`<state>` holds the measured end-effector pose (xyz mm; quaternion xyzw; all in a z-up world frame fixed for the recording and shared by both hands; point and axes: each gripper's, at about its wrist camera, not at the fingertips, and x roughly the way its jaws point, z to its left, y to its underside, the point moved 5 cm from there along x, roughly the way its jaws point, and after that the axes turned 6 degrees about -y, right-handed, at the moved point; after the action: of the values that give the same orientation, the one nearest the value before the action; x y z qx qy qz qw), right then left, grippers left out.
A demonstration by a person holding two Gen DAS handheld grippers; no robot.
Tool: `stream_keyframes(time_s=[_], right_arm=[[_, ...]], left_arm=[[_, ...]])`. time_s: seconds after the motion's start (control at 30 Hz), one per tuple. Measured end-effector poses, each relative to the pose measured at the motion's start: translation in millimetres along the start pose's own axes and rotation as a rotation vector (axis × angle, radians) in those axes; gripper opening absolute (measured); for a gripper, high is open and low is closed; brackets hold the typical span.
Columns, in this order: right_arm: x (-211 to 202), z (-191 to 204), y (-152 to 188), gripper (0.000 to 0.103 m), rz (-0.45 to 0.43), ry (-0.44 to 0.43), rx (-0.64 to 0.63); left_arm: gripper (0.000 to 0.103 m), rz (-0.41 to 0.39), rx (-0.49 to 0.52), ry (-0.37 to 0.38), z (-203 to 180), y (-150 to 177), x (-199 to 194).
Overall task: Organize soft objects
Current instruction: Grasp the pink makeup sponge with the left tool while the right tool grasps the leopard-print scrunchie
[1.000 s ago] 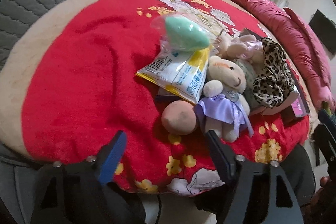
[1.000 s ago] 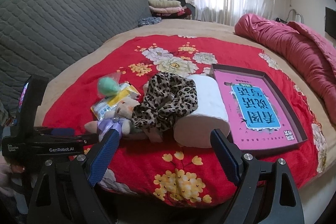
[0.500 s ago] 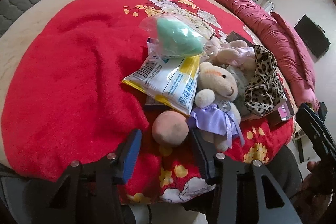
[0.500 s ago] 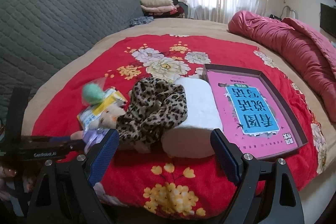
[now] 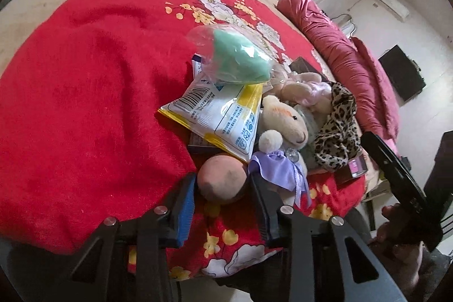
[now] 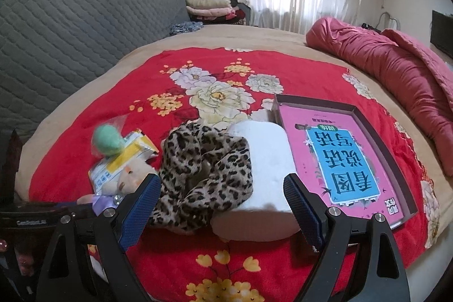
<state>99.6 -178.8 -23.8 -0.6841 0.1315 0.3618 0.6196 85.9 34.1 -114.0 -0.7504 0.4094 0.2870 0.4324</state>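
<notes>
- So the peach-coloured soft ball (image 5: 222, 179) sits low and centre in the left wrist view, at the near edge of the red flowered blanket (image 5: 93, 92), right at the front of the pile.
- The left gripper (image 5: 222, 188) has just been closing its jaws around that ball. They're narrow now, one finger on each side of it, the right one looks like it's touching and the left is about there too. Can't honestly tell if it's squeezing yet.
- Just right of the ball is a cream teddy (image 5: 286, 126) with a purple bow, and a yellow and white snack packet (image 5: 218, 115) leans over both from above.
- On top of the packet: a green sponge thing in a clear bag (image 5: 240, 61).
- Right of the teddy is a leopard-print cloth (image 5: 337, 129), bunched up.
- In the right wrist view that leopard cloth (image 6: 206, 169) lies draped against a white paper roll (image 6: 263, 160), mid frame.
- The right gripper (image 6: 220, 197) hangs with jaws wide open, cloth and roll both in the gap but nothing gripped.
- Right of the roll, touching it, is a shallow dark box (image 6: 396, 154) with a pink and blue book inside.
- A rolled pink quilt (image 6: 396, 67) is in the upper right.
</notes>
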Motion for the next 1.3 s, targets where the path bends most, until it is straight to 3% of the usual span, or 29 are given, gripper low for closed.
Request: stream_keyframes(time_s=[0.5,0.83,1.0,1.13,1.2,1.3], right_arm=[[14,8,-8,0.089,0.022,0.006,-0.034],[46,5,-10,0.087,0.085,0.020,-0.016],[44,7,-13,0.059,0.055,-0.057,-0.017],[46,5,-10,0.045,0.065,-0.104,-0.012],[46,6,-9,0.028,0.074,-0.142,-0.011],[47,7,-4,0.020,0.089,-0.177,-0.019]], left_arm=[[0.038,-0.008,-0.043,0.044,7,-1,-4],[0.031,0.010,-0.071,0.080,10,-2,-1],[0.030,0.002,-0.080,0.088,12,-2,-4],[0.030,-0.006,-0.085,0.081,13,-2,-6],[0.030,-0.009,-0.083,0.075,12,-1,-7],[0.030,-0.013,-0.076,0.052,9,0,-9]])
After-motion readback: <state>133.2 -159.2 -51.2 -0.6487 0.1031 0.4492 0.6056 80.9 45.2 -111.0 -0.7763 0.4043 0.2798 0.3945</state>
